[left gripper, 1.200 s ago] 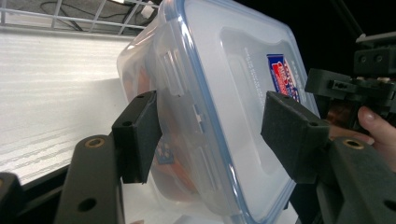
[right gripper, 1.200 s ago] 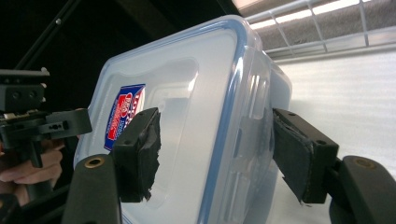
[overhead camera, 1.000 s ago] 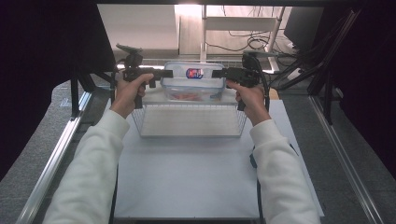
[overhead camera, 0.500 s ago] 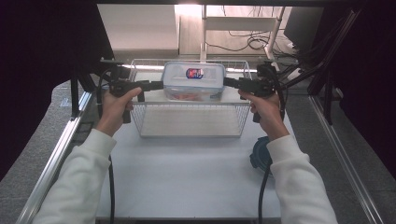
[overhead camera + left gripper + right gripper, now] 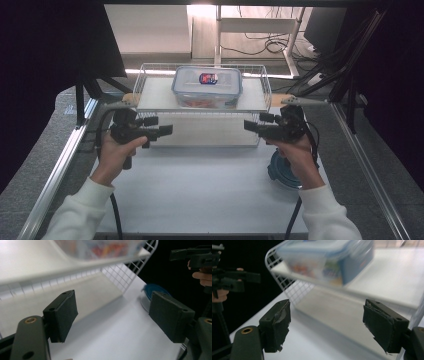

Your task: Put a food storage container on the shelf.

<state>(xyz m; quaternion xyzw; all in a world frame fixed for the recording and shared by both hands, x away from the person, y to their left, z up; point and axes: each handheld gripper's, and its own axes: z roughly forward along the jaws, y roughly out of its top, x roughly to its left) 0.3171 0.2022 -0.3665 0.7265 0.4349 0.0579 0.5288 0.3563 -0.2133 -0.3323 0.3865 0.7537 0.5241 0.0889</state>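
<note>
A clear plastic food box point(image 5: 207, 87) with a blue-rimmed lid and a red-blue sticker rests on the upper shelf of a white wire rack point(image 5: 150, 95) at the table's far middle. It appears blurred as the food box point(image 5: 329, 260) in the right gripper view. My left gripper point(image 5: 165, 131) is held in front of the rack's left end, open and empty, jaws pointing right. My right gripper point(image 5: 250, 126) is held in front of the rack's right end, open and empty, jaws pointing left. Both are apart from the rack.
A round blue lid or dish point(image 5: 282, 170) lies on the white tabletop point(image 5: 200, 190) under the right hand; it shows as the blue dish point(image 5: 155, 291) in the left gripper view. Metal frame rails point(image 5: 55, 170) run along both table sides.
Both grippers have let go of the rack's ends and pulled back toward me. The rack with the box now stands on the table farther back.
</note>
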